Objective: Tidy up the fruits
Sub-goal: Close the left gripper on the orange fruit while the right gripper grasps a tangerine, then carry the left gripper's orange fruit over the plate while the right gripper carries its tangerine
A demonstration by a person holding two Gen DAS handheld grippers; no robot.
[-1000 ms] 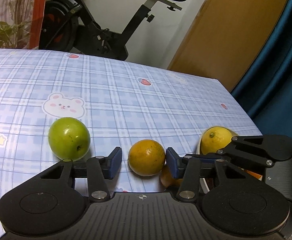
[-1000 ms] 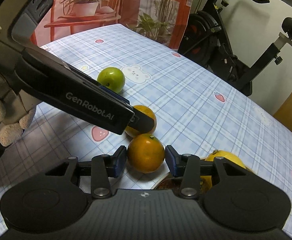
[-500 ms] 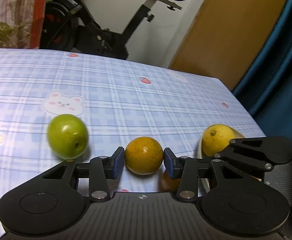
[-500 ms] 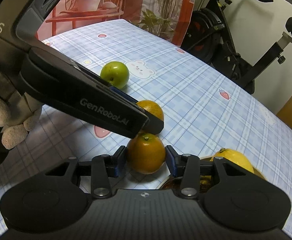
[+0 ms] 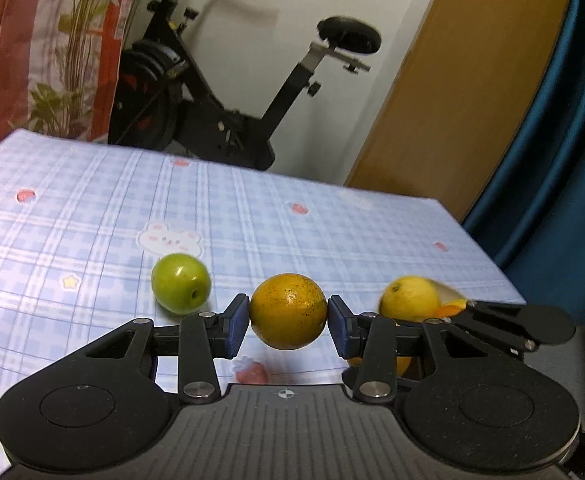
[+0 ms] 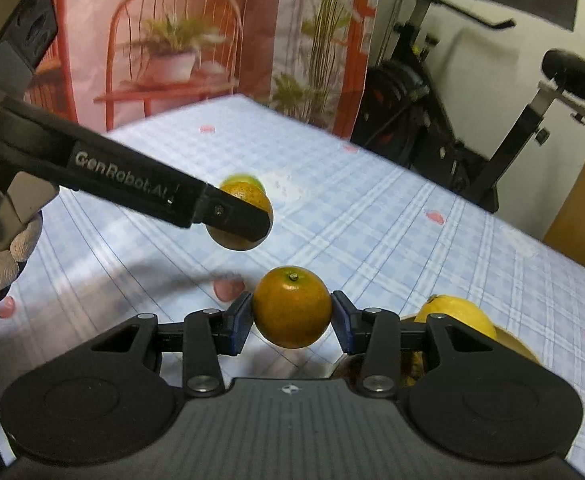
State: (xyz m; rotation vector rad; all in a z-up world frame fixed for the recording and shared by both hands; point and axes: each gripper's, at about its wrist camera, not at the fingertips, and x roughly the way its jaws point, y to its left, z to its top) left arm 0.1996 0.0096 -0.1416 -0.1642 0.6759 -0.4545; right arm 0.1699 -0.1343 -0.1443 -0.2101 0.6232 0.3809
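My left gripper (image 5: 288, 320) is shut on an orange (image 5: 288, 311), held above the blue checked tablecloth (image 5: 252, 220). My right gripper (image 6: 291, 318) is shut on a second orange (image 6: 291, 307) with its stem up, also off the cloth. In the right wrist view the left gripper (image 6: 240, 216) hangs to the upper left with its orange (image 6: 239, 216). A green apple (image 5: 180, 283) lies on the cloth left of the left gripper. A yellow lemon (image 5: 410, 299) (image 6: 458, 314) rests in a bowl (image 6: 520, 346) at the right.
An exercise bike (image 5: 220, 108) stands behind the table's far edge. A wooden door (image 5: 464, 80) and a blue curtain (image 5: 564, 160) are at the right. A gloved hand (image 6: 0, 256) holds the left gripper. The cloth beyond the fruit is bare.
Both grippers closed on their oranges and lifted them off the cloth. The views tilted up, so the apple and lemon now sit lower and further off.
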